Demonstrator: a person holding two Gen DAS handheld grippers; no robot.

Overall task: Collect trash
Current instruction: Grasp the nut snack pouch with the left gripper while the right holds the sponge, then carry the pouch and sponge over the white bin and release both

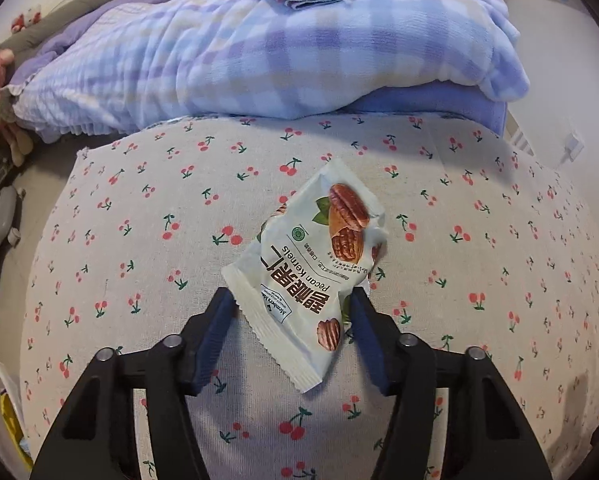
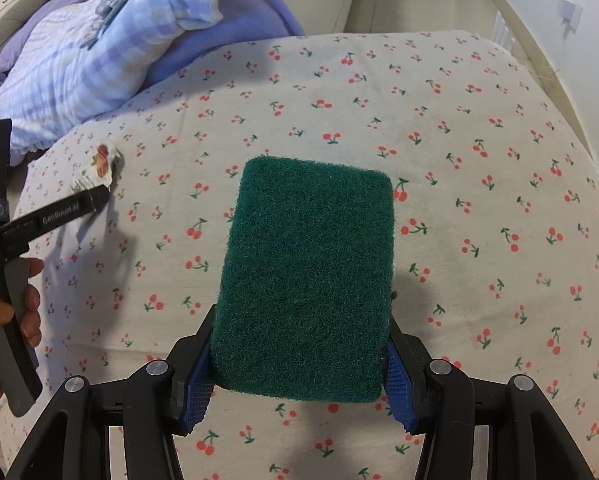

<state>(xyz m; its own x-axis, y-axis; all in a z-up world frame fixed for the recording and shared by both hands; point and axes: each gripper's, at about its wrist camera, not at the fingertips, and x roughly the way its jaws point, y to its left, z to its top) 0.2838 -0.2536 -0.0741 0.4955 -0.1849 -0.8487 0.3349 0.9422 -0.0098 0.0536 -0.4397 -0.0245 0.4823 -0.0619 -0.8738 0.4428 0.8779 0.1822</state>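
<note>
**Wrapper between my left tongs**

My left gripper (image 1: pixel 291 300) is straddling the pecan kernels wrapper (image 1: pixel 311 256), released, at lower centre on the cherry-print cloth (image 1: pixel 139 200); its long axis is slanting toward upper right. My right gripper (image 2: pixel 299 344) is gripping a green scouring pad (image 2: pixel 307 276).

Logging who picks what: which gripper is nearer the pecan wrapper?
Left. The left gripper has the pecan wrapper between its open fingers; the right gripper holds a green scouring pad off to the side.
</note>
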